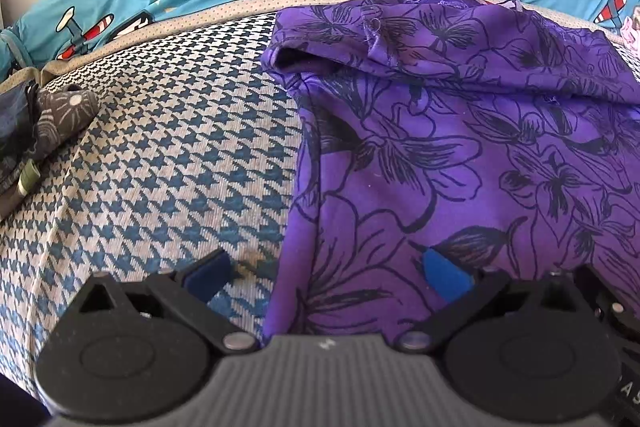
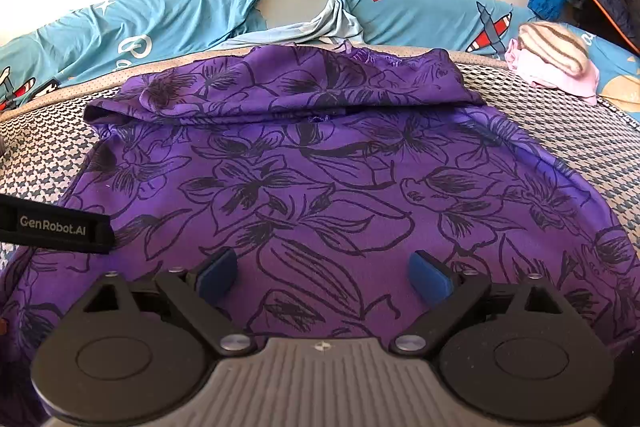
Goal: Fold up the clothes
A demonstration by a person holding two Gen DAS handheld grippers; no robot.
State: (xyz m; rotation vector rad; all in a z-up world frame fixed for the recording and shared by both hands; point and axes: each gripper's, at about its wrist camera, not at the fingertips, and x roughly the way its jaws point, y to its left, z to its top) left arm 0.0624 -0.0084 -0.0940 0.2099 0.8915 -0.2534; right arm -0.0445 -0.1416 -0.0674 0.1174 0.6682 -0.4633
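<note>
While both tools hang over the bed, the right gripper [image 2: 322,277] and the left gripper [image 1: 326,273] have their blue pads wide apart and hold nothing. Just past them, the purple cloth with black flower drawings [image 2: 320,179] lies flat on the blue-and-white checked cover [image 1: 168,155], its far part already folded over. A grab at only the top layer could pull that fold loose, spoiling it near the blue plane-print sheet [image 2: 152,23] behind.
</note>
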